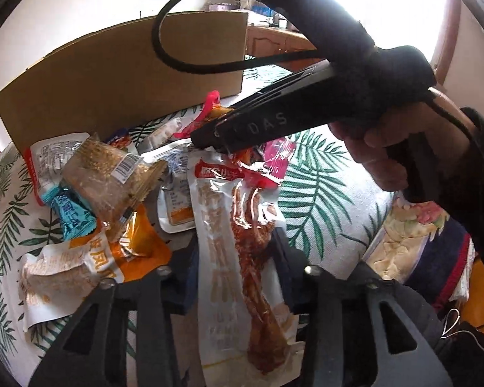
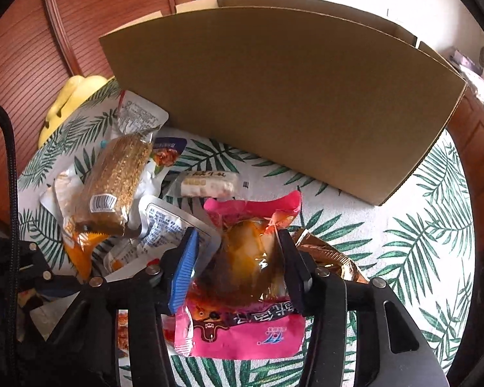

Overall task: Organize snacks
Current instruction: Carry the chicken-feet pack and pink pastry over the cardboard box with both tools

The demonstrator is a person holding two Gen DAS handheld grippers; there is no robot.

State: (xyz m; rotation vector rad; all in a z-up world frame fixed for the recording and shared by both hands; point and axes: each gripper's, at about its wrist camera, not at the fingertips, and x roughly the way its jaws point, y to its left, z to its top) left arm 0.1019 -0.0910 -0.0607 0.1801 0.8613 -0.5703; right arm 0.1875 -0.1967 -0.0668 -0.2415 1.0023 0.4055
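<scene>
In the left wrist view, my left gripper (image 1: 237,258) is shut on a long white packet (image 1: 219,225) holding a red-brown meat strip, which runs lengthwise between the pads. My right gripper (image 2: 237,238) is shut on a pink packet (image 2: 242,332) with a clear orange window; a blue pad (image 2: 184,274) presses its left side. From the left wrist view, the right gripper (image 1: 216,142) reaches in from the right, held by a hand (image 1: 380,148), its tip over the pink packet (image 1: 276,161). A tall cardboard box (image 2: 274,96) stands behind the snack pile.
Loose snacks lie left of the grippers on the leaf-print tablecloth (image 2: 419,242): a sesame bar (image 2: 119,174), a blue packet (image 1: 71,213), an orange packet (image 1: 132,245), a white bar (image 2: 209,183), a gold wrapper (image 2: 326,254). A yellow object (image 2: 74,96) sits at the far left.
</scene>
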